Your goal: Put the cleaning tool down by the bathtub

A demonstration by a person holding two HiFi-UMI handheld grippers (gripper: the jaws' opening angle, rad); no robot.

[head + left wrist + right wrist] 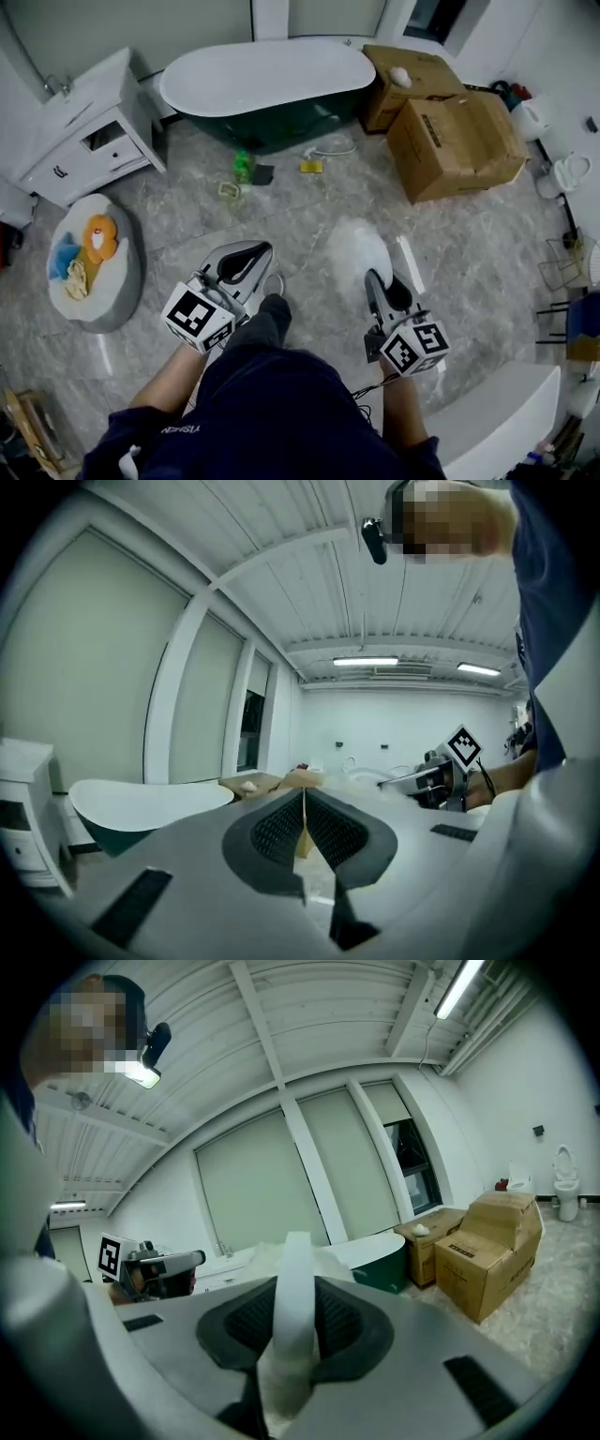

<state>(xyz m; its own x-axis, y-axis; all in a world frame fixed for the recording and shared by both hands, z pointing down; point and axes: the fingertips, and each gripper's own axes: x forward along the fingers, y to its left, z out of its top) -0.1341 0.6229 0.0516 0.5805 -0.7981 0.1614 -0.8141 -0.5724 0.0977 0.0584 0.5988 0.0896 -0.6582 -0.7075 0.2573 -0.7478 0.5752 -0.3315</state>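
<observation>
While the cleaning tool (356, 246) is being pinched by the right gripper (375, 279), left gripper (251, 253) pressed together, a gentle set-down by the upper-centre bathtub (267, 75) is being advised.

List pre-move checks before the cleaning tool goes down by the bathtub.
1. Grip: ok. The right gripper has its jaws clamped on the white handle of the cleaning tool.
2. Left gripper free: ok. Its jaws are together with nothing between them.
3. Tool at the bathtub: not ok. It is held over open floor, well short of the tub.
4. Drop spot: not ok at mid-tub. A green bottle and a yellow item lie there.
5. Cardboard boxes off the route: ok. They stand to the right of the tub.
</observation>
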